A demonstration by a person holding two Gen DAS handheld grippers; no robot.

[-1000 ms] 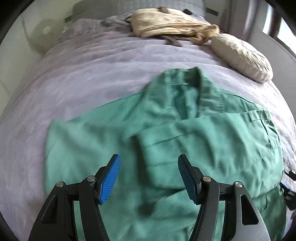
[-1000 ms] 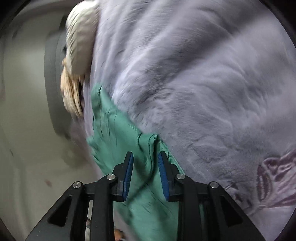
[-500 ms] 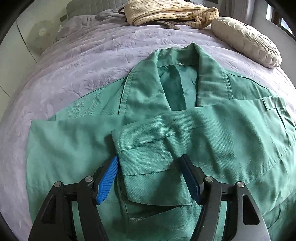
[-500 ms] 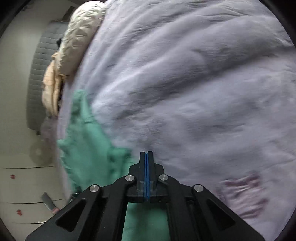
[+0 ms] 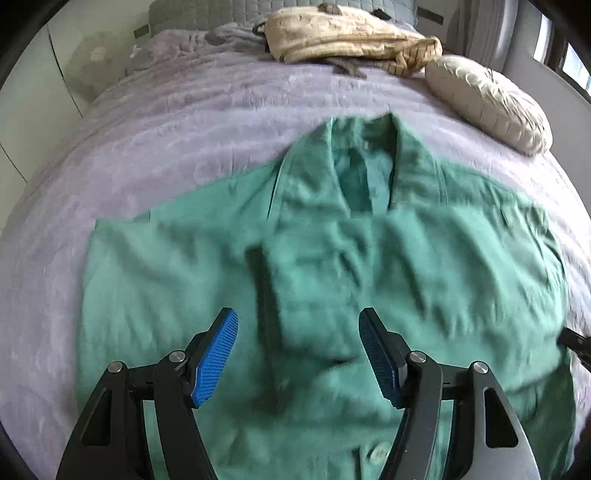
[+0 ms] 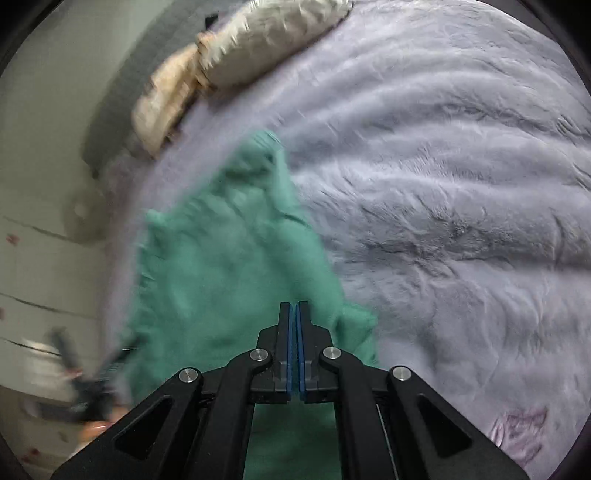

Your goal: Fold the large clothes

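Green jacket [image 5: 332, 280] on bed [image 5: 184, 122], sleeve folded across front. Left gripper [image 5: 299, 354] wide, empty; right gripper [image 6: 294, 347] closed, seemingly empty. Next probably: grasp hem, fold upward.

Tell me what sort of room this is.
Most likely a bedroom. A green shirt lies spread on a bed covered by a lilac plush blanket, with a cream pillow and a grey quilted headboard at the far end.
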